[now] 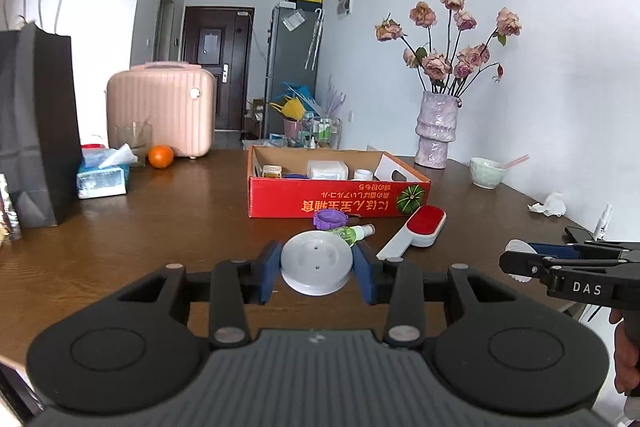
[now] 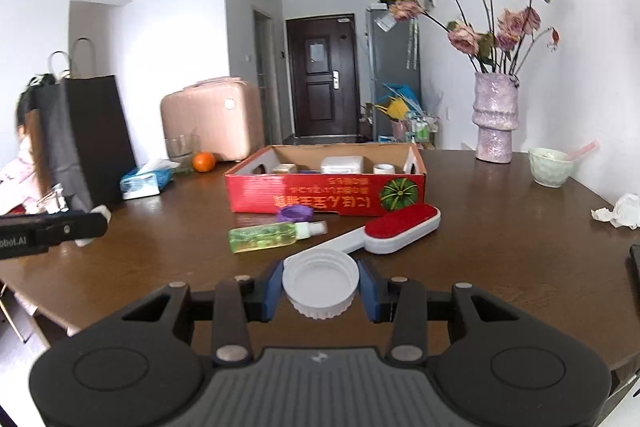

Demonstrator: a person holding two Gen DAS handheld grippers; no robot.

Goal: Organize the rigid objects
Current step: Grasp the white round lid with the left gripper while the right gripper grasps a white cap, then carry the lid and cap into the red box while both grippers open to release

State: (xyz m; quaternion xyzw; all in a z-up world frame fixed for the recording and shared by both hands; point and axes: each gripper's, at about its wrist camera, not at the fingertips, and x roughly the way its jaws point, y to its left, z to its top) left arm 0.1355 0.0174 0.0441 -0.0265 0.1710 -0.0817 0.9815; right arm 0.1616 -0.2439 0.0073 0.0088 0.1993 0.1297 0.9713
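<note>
My left gripper is shut on a grey round disc, held above the brown table. My right gripper is shut on a white ribbed jar lid, its hollow side up. Beyond both stands an open red cardboard box with several small containers inside. In front of the box lie a purple lid, a green spray bottle on its side and a red-and-white lint brush. The right gripper shows at the right edge of the left wrist view.
A vase of dried roses, a pale bowl and crumpled tissue stand at the right. A dark paper bag, tissue pack, glass, orange and pink suitcase are at the left. A person sits far left.
</note>
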